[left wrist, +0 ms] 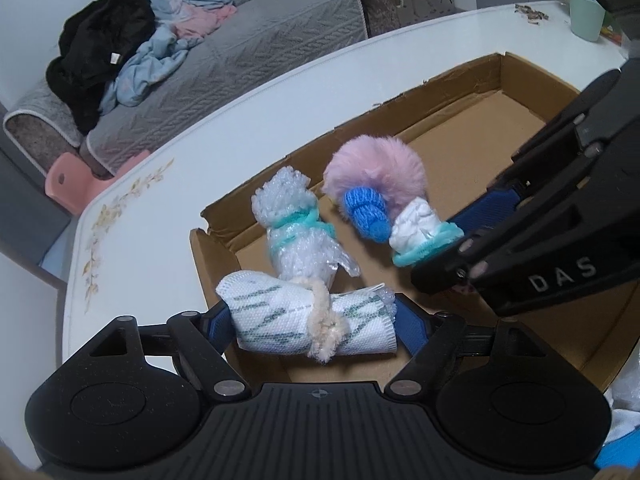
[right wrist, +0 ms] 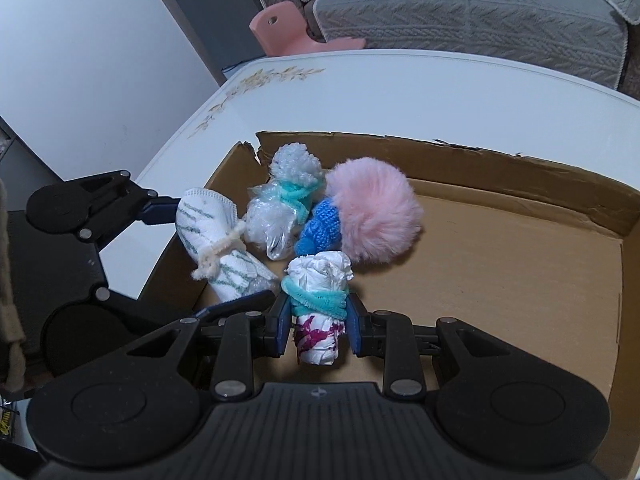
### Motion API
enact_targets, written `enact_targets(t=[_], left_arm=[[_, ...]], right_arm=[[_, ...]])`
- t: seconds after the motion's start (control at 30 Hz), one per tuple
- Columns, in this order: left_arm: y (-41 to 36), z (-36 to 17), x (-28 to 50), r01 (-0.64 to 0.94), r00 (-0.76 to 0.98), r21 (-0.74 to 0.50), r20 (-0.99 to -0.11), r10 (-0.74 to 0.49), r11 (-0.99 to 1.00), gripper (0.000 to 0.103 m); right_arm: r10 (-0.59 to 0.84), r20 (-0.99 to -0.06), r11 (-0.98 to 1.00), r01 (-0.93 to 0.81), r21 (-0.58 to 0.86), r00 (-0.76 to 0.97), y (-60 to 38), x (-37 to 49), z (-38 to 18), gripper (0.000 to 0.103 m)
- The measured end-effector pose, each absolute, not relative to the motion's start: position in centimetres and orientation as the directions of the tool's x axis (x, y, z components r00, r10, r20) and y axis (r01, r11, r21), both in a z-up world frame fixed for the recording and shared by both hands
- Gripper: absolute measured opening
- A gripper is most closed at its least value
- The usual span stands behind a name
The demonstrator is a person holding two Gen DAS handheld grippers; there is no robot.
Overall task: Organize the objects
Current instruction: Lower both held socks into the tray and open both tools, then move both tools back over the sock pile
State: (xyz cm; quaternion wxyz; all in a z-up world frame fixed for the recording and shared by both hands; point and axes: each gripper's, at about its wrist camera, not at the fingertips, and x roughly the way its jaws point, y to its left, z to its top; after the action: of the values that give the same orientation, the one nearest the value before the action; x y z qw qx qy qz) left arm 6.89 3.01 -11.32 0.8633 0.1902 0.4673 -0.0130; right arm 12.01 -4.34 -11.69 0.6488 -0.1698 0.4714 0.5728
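A shallow cardboard box [left wrist: 440, 80] [right wrist: 520, 160] sits on the white table. My left gripper [left wrist: 316, 320] [right wrist: 200, 256] is shut on a white roll with green stripes [left wrist: 280, 320] [right wrist: 212, 236], tied with a beige pipe cleaner, at the box's near left corner. My right gripper [right wrist: 318, 326] [left wrist: 452, 240] is shut on a small white paper roll with purple print [right wrist: 318, 336] [left wrist: 416, 228], bound in teal. Just beyond both, inside the box, lie a bubble-wrap bundle with a teal tie [left wrist: 296, 224] [right wrist: 280, 208] and a pink pompom [left wrist: 376, 172] [right wrist: 376, 216] on a blue knit piece [left wrist: 366, 212] [right wrist: 320, 228].
The box's right half shows bare cardboard floor [right wrist: 500, 280]. The white table [left wrist: 240, 112] [right wrist: 400, 92] has a floral print near its corner. A green cup [left wrist: 586, 14] stands at the far right. Behind are a grey sofa [left wrist: 260, 52] with clothes and a pink stool [right wrist: 288, 32].
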Motion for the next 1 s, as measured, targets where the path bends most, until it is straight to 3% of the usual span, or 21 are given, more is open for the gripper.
enact_targets(t=[0.27,0.4,0.67,0.83,1.0], left_arm=[[2.7,-11.1,6.9,0.203,0.554,0.325,-0.816,0.166,0.924,0.087],[2.5,-10.8,6.5,0.199,0.556,0.343,-0.811,0.182,0.918,0.095],[2.9,-9.0,5.6,0.185,0.553,0.316,-0.816,0.168,0.93,0.095],[3.1,-5.8,3.4,0.17,0.551,0.27,-0.824,0.136,0.948,0.097],[2.8,-2.6,-1.1,0.145,0.523,0.195,-0.847,0.092,0.97,0.099]], right_arm=[[0.582,-0.806,0.293,-0.895,0.337,-0.112,-4.2,11.8,-11.8,0.034],[0.598,-0.793,0.288,-0.892,0.349,-0.118,-4.4,11.9,-11.1,0.042],[0.619,-0.779,0.292,-0.89,0.349,-0.102,-4.9,12.2,-9.9,0.049],[0.648,-0.757,0.279,-0.899,0.337,-0.083,-7.7,12.4,-6.6,0.059],[0.674,-0.738,0.256,-0.93,0.264,-0.024,-12.9,11.0,-2.3,0.086]])
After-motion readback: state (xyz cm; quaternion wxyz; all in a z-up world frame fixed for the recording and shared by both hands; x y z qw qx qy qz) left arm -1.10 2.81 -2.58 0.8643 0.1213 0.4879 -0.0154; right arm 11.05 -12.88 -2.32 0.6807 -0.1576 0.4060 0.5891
